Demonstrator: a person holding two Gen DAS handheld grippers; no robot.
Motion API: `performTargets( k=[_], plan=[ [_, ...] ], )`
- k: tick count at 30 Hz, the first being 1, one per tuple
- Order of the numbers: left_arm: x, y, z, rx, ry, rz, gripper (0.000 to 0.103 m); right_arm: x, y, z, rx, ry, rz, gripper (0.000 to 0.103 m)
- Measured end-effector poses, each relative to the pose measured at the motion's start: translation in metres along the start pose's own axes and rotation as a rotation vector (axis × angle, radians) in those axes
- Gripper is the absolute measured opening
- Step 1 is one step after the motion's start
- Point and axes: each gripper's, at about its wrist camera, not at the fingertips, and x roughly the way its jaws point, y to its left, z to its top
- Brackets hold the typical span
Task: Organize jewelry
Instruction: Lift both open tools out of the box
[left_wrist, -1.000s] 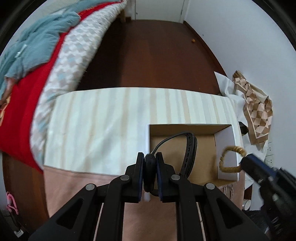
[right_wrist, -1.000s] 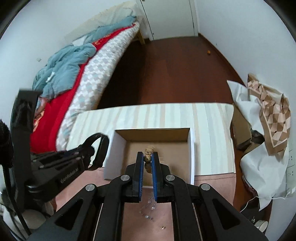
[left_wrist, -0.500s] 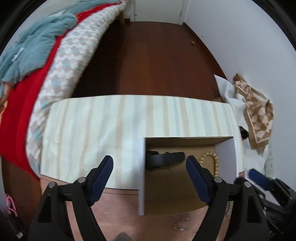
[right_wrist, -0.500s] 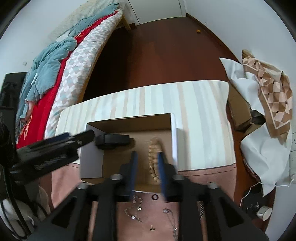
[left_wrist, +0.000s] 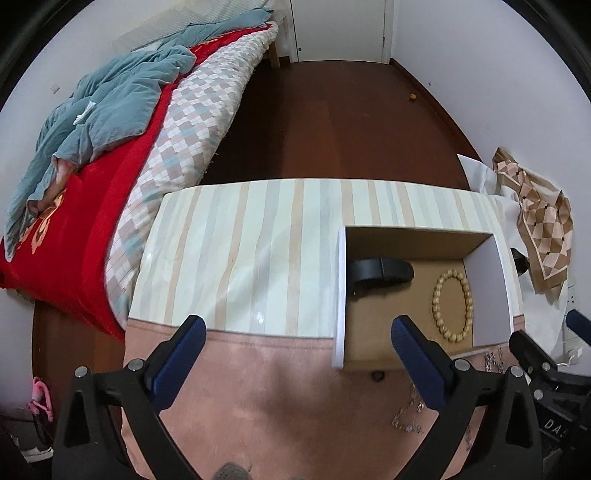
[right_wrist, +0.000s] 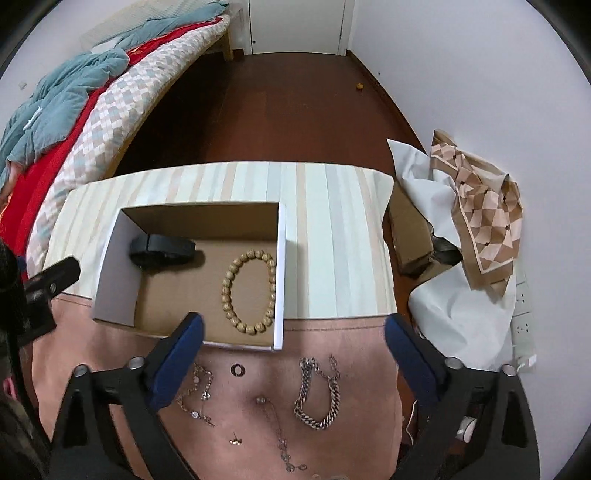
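An open cardboard box (right_wrist: 110, 273) (left_wrist: 340, 295) stands on the table. Inside it lie a black band (right_wrist: 162, 247) (left_wrist: 380, 271) and a wooden bead bracelet (right_wrist: 248, 291) (left_wrist: 452, 301). On the pink cloth in front of the box lie a silver chain bracelet (right_wrist: 317, 397), a thin chain with charms (right_wrist: 195, 395), a small dark ring (right_wrist: 237, 369), a small stud (right_wrist: 260, 399) and another thin chain (right_wrist: 284, 443). My right gripper (right_wrist: 293, 336) is open and empty above the cloth's jewelry. My left gripper (left_wrist: 295, 343) is open and empty, left of the box.
A striped cloth (left_wrist: 240, 254) covers the table's far half, a pink cloth (left_wrist: 277, 406) the near half. A bed (left_wrist: 110, 147) stands to the left. White sheets and a patterned scarf (right_wrist: 484, 214) lie at the right. Dark wood floor (right_wrist: 277, 110) lies beyond.
Both grippers have opened and let go: the black band and the bead bracelet now lie in the box. Both grippers have pulled back and up from the box.
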Motion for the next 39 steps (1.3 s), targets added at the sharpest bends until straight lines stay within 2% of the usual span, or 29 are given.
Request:
performTargets(
  k=[10, 19, 25, 32, 39],
  plan=[
    [-0.053, 0.002, -0.018, -0.025, -0.109, 0.018, 0.103, -0.038, 0.005, -0.012, -0.009, -0.063, -0.005, 0.102],
    [-0.111, 0.005, -0.040, -0.036, -0.212, 0.026, 0.102, -0.101, 0.005, -0.032, -0.012, -0.167, -0.012, 0.102],
    [-0.140, 0.004, -0.058, -0.034, -0.254, 0.019, 0.102, -0.143, 0.007, -0.049, -0.017, -0.231, -0.014, 0.102],
    [-0.151, 0.005, -0.075, -0.052, -0.265, -0.003, 0.103, -0.173, 0.006, -0.070, -0.006, -0.269, -0.004, 0.102],
    [-0.127, 0.007, -0.088, -0.080, -0.232, 0.018, 0.103, -0.165, -0.011, -0.088, 0.057, -0.247, 0.053, 0.102]
  ],
)
